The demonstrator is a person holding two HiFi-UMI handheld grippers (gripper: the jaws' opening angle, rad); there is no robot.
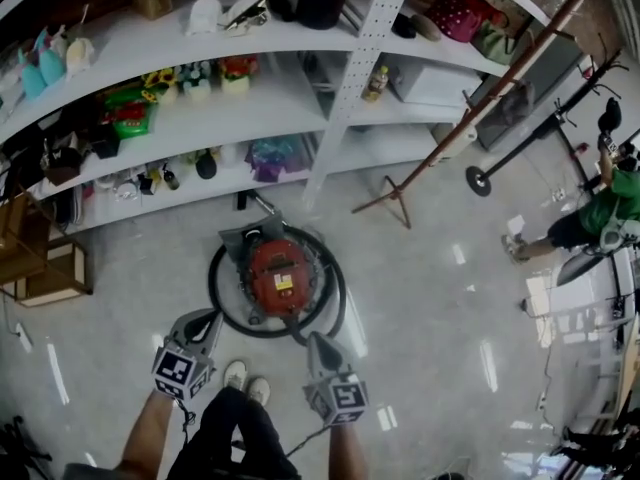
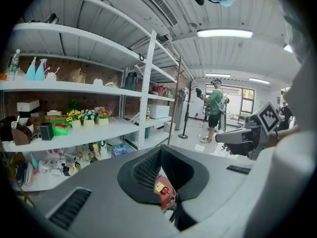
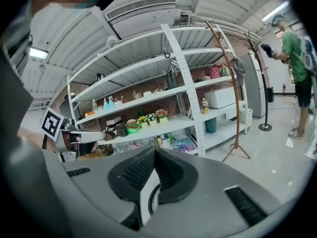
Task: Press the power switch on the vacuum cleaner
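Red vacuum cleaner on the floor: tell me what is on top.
A small yellow-and-white label shows on top of the red vacuum cleaner; a switch is too small to make out.

The floor (image 1: pixel 420 298) is seen steeply from overhead; the 2 gripper views are aimed, seemingly from nearby, at the shelves (image 1: pixel 290 103), shared by all 3 views

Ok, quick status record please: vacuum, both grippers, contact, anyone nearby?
vacuum: red, on the floor before the shelves, black hose looped around it
left gripper: jaws together, empty, held over the vacuum's near left
right gripper: jaws together, empty, near right
contact: neither touches the vacuum
power switch: cannot pick it out
nearby: person in green, far right
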